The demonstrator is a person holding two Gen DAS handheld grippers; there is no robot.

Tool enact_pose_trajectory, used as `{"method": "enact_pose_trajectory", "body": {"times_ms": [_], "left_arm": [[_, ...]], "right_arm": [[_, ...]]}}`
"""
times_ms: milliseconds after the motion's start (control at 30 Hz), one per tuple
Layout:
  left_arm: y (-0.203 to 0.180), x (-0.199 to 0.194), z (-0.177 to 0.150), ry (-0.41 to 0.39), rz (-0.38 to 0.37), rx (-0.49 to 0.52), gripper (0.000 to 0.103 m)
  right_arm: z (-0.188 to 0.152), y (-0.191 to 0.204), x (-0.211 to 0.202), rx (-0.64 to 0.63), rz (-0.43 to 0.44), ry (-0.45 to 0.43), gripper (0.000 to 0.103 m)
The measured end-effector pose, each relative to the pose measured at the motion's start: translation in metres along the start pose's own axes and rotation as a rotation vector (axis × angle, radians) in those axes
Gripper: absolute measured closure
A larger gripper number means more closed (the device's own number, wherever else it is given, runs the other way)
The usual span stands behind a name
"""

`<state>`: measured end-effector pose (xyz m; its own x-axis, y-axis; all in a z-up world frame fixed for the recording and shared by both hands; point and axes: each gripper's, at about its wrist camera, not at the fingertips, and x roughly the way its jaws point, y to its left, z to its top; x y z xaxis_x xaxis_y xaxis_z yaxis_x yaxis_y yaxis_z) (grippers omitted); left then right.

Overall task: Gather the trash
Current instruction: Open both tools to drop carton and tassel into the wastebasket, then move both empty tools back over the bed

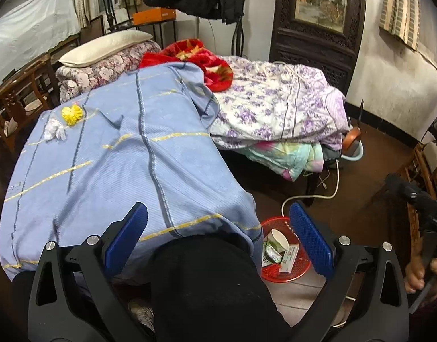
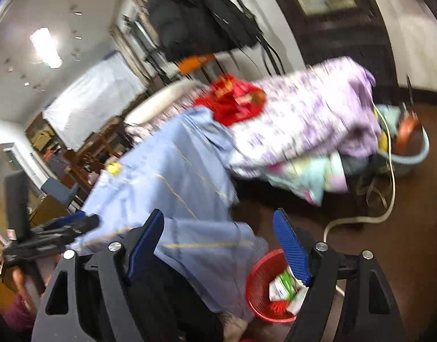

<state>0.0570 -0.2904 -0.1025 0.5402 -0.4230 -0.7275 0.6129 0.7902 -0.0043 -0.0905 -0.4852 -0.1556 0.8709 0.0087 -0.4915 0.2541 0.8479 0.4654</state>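
Note:
A red mesh basket [image 1: 298,268] stands on the floor at the bed's near corner and holds a paper cup [image 1: 279,239], a green wrapper and a small box. It also shows in the blurred right wrist view [image 2: 257,285]. A crumpled white tissue [image 1: 54,131] and a yellow crumpled piece [image 1: 72,114] lie far left on the blue bedsheet [image 1: 118,165]. My left gripper [image 1: 218,233] is open and empty above the bed's near edge. My right gripper [image 2: 218,245] is open and empty above the sheet's corner, and it shows at the right edge of the left wrist view [image 1: 418,202].
A purple floral quilt [image 1: 278,102], a red blanket [image 1: 201,59] and a pillow [image 1: 104,47] lie on the bed. A white cable [image 1: 312,196] runs over the brown floor. Wooden chairs [image 1: 19,102] stand left. A blue basin [image 2: 409,154] sits far right.

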Motion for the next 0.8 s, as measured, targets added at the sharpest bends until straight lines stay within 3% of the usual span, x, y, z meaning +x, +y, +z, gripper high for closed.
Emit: {"method": "enact_pose_trajectory", "body": {"times_ms": [233,433,800], "left_arm": [[0.020,-0.033,-0.001,-0.086,0.049,-0.017,0.007],[0.058,-0.061,-0.005,-0.155,0.064,-0.088,0.007],[0.132,-0.082,-0.016,-0.237,0.166,-0.183,0.007]], "right_arm": [[0.011,0.052,-0.009,-0.083,0.058,-0.017,0.022],[0.023,0.101,-0.012,-0.133,0.100,-0.022,0.019],[0.018,0.205,0.029,-0.255,0.174,0.066,0.017]]}}
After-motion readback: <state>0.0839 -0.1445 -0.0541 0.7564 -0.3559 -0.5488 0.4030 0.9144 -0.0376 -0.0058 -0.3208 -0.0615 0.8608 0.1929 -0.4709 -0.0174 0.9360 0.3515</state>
